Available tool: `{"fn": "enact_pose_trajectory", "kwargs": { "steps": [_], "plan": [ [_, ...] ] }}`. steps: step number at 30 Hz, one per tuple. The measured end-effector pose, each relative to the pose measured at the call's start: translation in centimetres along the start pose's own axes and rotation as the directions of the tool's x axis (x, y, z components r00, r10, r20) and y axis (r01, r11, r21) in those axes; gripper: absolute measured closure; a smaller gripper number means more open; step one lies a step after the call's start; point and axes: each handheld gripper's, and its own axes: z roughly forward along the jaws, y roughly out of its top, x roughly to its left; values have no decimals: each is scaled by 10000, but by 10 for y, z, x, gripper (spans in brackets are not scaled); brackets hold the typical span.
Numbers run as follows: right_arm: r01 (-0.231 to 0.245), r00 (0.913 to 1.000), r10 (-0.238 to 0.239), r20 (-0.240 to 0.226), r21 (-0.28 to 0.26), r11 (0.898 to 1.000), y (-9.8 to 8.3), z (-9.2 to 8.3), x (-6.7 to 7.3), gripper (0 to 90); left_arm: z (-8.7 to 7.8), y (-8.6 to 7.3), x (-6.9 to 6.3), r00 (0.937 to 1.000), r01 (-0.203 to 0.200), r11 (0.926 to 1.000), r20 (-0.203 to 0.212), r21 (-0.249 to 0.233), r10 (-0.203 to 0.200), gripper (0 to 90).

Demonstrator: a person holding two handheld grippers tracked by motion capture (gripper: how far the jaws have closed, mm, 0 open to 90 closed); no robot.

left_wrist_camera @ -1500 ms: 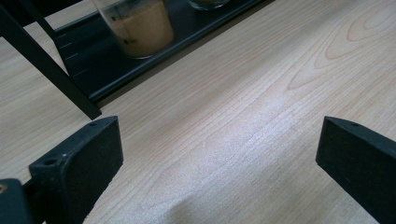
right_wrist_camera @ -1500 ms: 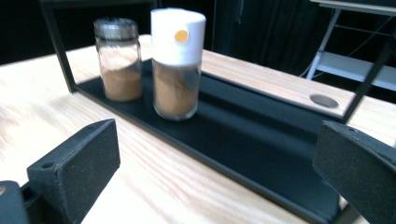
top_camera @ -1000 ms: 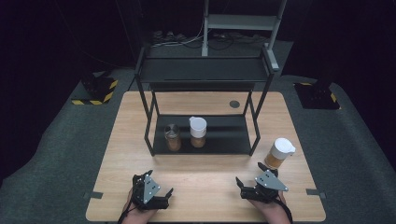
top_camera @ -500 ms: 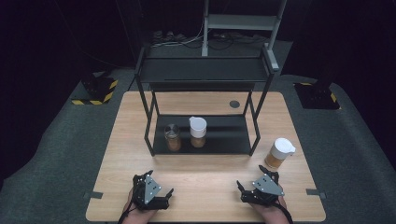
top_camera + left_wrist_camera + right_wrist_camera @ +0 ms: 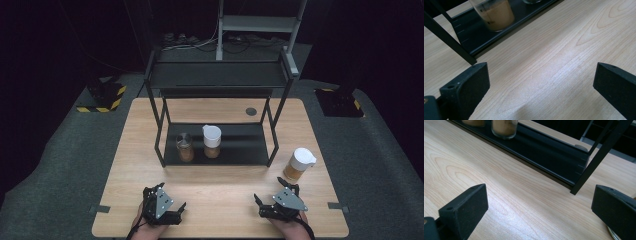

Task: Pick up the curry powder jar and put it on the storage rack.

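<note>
High view above your side, facing forward and down over the table (image 5: 220, 195), both gripper views low and close over the wood, facing the rack (image 5: 220, 145), each sharing its jars (image 5: 495, 13) with the high view.

From above, the person's forearms ran off the bottom edge, and the hand under the left gripper (image 5: 161, 206) was mostly covered by it. In the left gripper view the jar (image 5: 493, 13) on the black rack (image 5: 471, 30) was cut off at the top and slightly blurred; its markings could not be read. In the right gripper view two jars (image 5: 504, 127) lost their tops to the edge, and a round rim (image 5: 612, 233) by the right-hand jaw was too clipped to identify.
</note>
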Motion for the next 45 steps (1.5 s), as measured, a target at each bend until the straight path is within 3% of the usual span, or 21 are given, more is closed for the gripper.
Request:
{"fn": "enact_pose_trajectory", "kwargs": {
  "steps": [2,6,20,45],
  "plan": [
    [-300,9995,299,-42,-184,9994,-3,-1,-3,0,0,0,-1,10000,-62,10000,-14,18,62,9],
    [-141,9999,141,2,-247,9996,-2,-3,-3,0,1,1,0,10000,-30,10000,14,72,30,9],
    [-566,9971,589,488,-473,9973,-6,-22,-14,0,1,1,2,10000,30,10000,69,29,-31,9],
    [-1318,9792,1405,1463,-676,9890,-18,-45,-36,0,0,-1,4,9998,110,9999,167,-56,-109,9]
  ]
}}
